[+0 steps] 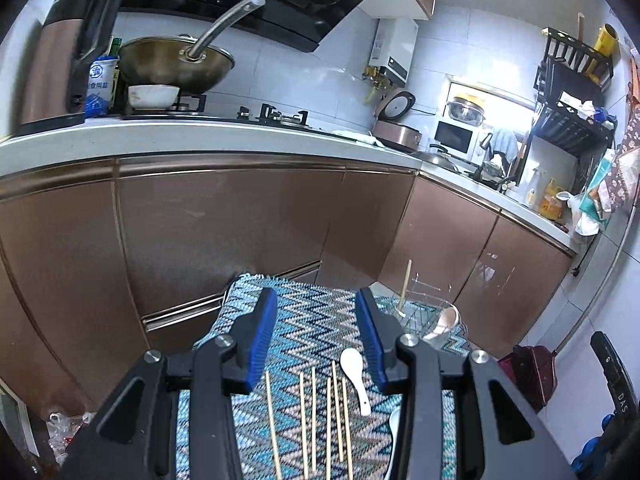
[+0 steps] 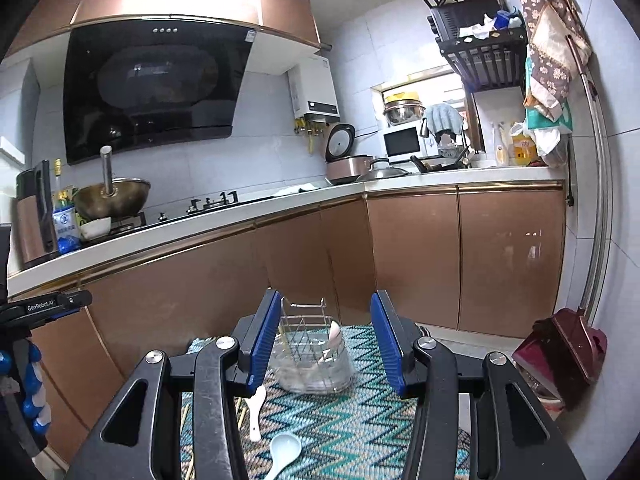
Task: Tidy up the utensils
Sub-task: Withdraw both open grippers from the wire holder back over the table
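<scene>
Bamboo chopsticks [image 1: 320, 420] lay loose in a rough row on the zigzag-patterned mat [image 1: 312, 320], long axes running away from the left gripper [image 1: 316, 336] and roughly in line with its reach, directly below and between its fingers; a white ceramic spoon [image 1: 356, 376] rested just beside them to the right, and another white spoon [image 2: 282, 454] lay nearer the right gripper [image 2: 326, 344]. Farther along the mat stood the clear wire-divided utensil holder [image 2: 312, 360], already containing one chopstick [image 1: 405, 288] and a pale spoon [image 2: 334, 338], straight ahead of the right gripper. Both grippers hovered spread wide, gripping nothing; the left looked better placed for the chopsticks, the right for the holder
</scene>
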Motion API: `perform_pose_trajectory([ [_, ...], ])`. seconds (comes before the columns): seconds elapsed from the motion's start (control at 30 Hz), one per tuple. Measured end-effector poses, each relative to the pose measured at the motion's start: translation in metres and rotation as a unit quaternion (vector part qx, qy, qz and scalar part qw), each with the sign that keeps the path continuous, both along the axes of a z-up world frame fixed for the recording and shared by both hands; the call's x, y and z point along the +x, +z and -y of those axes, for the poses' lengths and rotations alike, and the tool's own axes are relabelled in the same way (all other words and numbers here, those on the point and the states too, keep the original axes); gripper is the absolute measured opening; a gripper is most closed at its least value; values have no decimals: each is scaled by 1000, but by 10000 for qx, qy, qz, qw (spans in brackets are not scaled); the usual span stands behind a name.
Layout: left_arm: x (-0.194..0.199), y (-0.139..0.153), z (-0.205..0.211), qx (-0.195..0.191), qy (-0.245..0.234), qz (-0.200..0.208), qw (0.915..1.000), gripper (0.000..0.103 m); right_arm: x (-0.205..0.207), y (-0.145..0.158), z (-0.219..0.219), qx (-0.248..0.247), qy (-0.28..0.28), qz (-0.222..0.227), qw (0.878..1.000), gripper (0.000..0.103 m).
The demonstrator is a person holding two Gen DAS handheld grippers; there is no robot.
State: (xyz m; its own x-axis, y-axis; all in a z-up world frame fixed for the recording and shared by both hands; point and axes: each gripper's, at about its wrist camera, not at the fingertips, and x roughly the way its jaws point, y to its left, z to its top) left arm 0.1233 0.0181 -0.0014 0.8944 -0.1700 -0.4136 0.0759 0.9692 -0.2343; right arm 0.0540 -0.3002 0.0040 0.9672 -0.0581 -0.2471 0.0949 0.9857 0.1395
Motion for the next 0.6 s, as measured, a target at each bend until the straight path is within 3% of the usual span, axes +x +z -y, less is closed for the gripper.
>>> perform_pose_trajectory([
  [0.37, -39, -4, -19, 64, -164, -84, 9998, 39, -35, 7, -15, -50, 187, -9, 9998, 47],
  [0.6, -27, -18, -19, -4, -373, -467, 9982, 39, -30, -2, -11, 104, 332, -163, 9993, 47],
])
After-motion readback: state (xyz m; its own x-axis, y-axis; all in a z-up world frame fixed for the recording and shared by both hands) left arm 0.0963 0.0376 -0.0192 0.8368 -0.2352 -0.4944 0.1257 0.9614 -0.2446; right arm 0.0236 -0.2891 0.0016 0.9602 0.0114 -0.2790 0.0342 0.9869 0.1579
